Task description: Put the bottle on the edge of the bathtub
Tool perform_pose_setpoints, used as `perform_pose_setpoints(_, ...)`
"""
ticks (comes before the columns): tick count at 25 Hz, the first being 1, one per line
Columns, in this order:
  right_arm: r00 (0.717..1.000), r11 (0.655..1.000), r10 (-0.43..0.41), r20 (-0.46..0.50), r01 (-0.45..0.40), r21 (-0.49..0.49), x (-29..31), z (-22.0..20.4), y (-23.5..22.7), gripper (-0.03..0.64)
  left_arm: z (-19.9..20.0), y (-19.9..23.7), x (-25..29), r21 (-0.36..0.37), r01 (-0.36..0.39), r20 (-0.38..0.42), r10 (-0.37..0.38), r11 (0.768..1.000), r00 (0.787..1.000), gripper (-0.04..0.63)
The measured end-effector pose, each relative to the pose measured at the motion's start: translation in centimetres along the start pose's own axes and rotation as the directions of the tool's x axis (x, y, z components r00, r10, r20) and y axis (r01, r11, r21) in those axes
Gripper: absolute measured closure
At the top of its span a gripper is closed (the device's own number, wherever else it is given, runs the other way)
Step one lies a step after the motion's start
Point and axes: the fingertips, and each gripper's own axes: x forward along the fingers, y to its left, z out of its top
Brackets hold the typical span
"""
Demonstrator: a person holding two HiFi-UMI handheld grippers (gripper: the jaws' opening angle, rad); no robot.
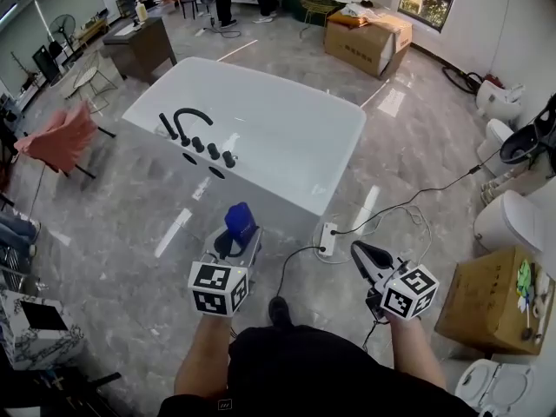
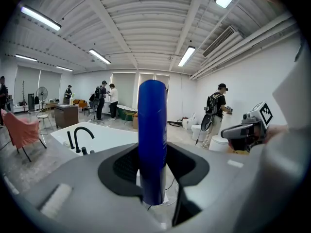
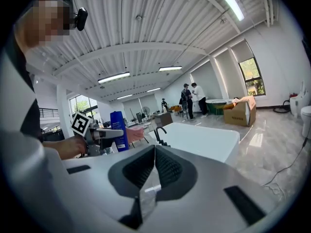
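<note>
Clutter on the grey marble floor (image 1: 113, 224)
Brown cardboard box (image 1: 367, 40) far back, pink fabric chair (image 1: 59, 139) left, white ceramic toilet (image 1: 508, 220) right.

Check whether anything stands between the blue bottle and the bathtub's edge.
Nothing visible does. Only bare floor separates the bottle, held in the left tongs, from the bathtub; a black faucet occupies part of its rim.
</note>
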Motion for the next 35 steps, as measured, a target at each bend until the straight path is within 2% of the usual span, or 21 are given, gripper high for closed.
perform_pose_setpoints(5, 0.999, 1.000, -0.003, -0.039, 0.002, -0.011, 4.2, 1.3, 0.5, 0.604, 0.6, 3.6, 1.2, -0.014, 0.021, 0.002, -0.021, 1.000, 1.000, 0.426)
perform_pose_setpoints(8, 0.999, 1.000, -0.004, -0.047, 0.003, -0.024, 6.1, 2.4, 1.0, 0.604, 1.0, 5.0, 1.6, 0.004, 0.040, 0.007, -0.040, 0.999, 0.999, 0.428)
perform_pose_setpoints(12, 0.998, 1.000, 0.004, -0.065, -0.006, -0.026, 7.8, 3.0, 1.3, 0.604, 1.1, 6.9, 2.1, -0.013, 0.033, 0.015, -0.032, 0.999, 0.999, 0.427)
perform_pose_setpoints(21, 0.997, 1.000, 0.027, -0.066, -0.027, -0.012, 8.5, 3.6, -1.4, 0.604, 1.7, 6.6, 4.0, -0.035, 0.016, 0.006, -0.015, 0.999, 1.000, 0.426)
perform_pose_setpoints(24, 0.994, 0.996, 0.061, -0.089, -0.065, -0.052, 8.9, 4.1, -3.7, 0.604, 2.3, 5.2, 5.7, -0.026, 0.006, -0.003, -0.006, 1.000, 1.000, 0.427)
perform_pose_setpoints(28, 0.989, 0.989, 0.130, -0.067, -0.134, -0.062, 10.3, 5.9, -7.6, 0.604, 2.9, 4.0, 9.1, -0.034, -0.037, -0.010, 0.037, 0.999, 0.999, 0.427)
perform_pose_setpoints(35, 0.959, 0.964, 0.257, -0.116, -0.263, -0.040, 10.8, 7.2, -16.2, 0.604, 5.7, 1.7, 15.5, -0.123, -0.159, -0.003, 0.160, 0.979, 0.987, 0.428)
